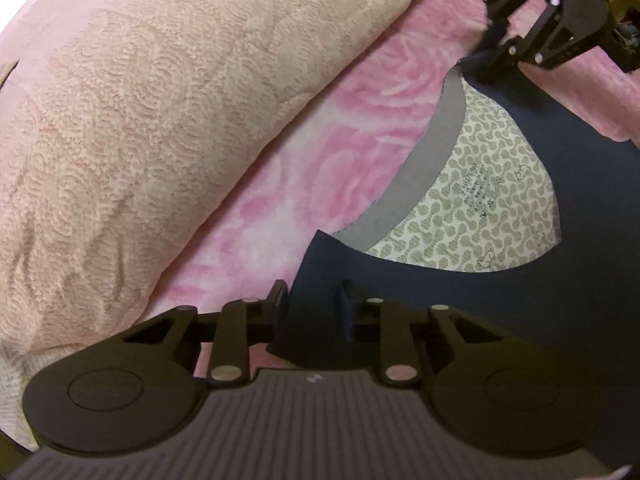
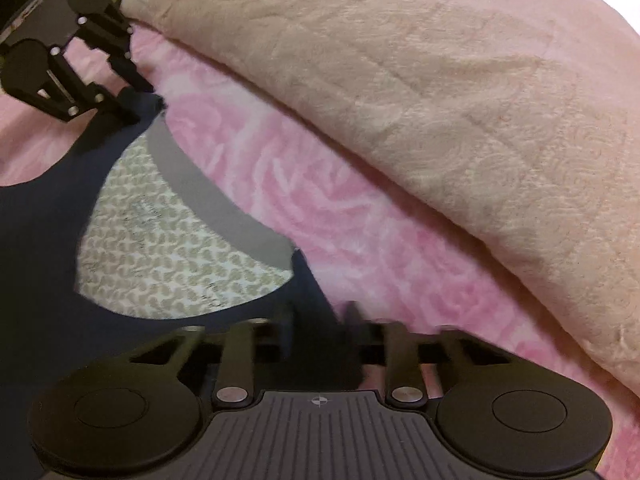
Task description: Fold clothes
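- Lying flat on a pink rose-patterned plush blanket [image 1: 352,128], a dark navy sleeveless garment [image 1: 580,320] is seen with its neck opening turned towards the far side.
- Inside the neckline, a grey band [image 1: 436,148] and a cream lining printed with beige shapes [image 1: 492,200] are exposed; small printed text is visible there but cannot be read.
- The left gripper [image 1: 314,308] is closed narrowly on the garment's near shoulder strap in the left wrist view, with navy fabric pinched between its black fingers [image 1: 345,300].
- The right gripper [image 2: 318,320] is likewise closed on the other shoulder strap, and dark cloth is held between its pads; that view is blurred.
- Each gripper is seen from the other's camera at the opposite corner of the neckline, touching the navy cloth.
- A bulky peach textured quilt [image 2: 460,92] is piled on the blanket just beyond the garment, apart from it.
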